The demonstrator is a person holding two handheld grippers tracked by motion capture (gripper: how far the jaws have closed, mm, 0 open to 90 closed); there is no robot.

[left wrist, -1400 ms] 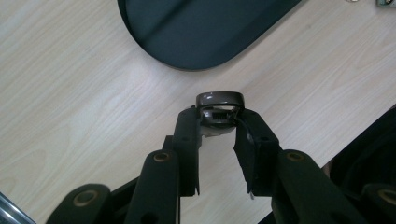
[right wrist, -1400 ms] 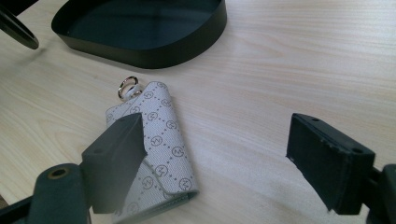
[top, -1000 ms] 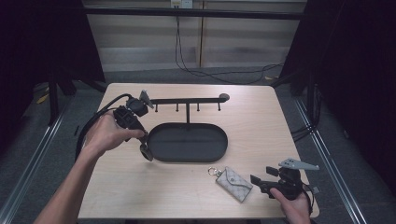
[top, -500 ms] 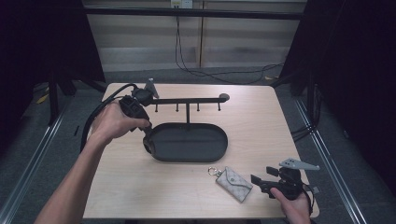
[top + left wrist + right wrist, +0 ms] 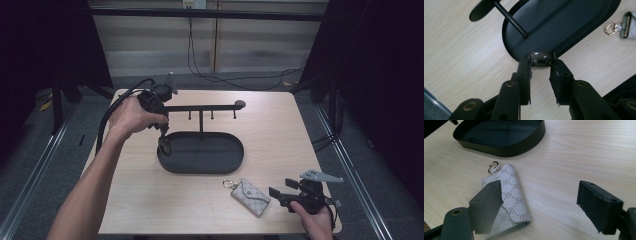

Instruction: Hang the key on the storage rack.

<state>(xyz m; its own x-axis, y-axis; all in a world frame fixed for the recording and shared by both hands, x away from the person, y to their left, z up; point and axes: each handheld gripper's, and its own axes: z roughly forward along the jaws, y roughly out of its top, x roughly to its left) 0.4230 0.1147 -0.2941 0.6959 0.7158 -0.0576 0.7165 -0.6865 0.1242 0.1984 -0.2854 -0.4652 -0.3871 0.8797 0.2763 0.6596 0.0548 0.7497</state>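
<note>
I am holding the left tongs (image 5: 541, 65) clamped on a small dark glossy band (image 5: 541, 58), which looks like a watch or bracelet piece, and in the left gripper view it is hanging just above the near rim of the black oval tray (image 5: 574, 22). In the high view the left tongs (image 5: 163, 142) are sitting at the tray's nine o'clock edge, below the horizontal bar of the black hook stand (image 5: 202, 108) that is rising from the tray (image 5: 235, 160). My right tongs (image 5: 539, 205) are standing apart, their jaws having just been closing a little, with nothing pressed between them; the left pad is overlapping the patterned grey key pouch (image 5: 511, 192), which is lying flat on the desk (image 5: 579, 152) at the tray's five o'clock, its metal ring (image 5: 492, 166) pointing toward the tray.
</note>
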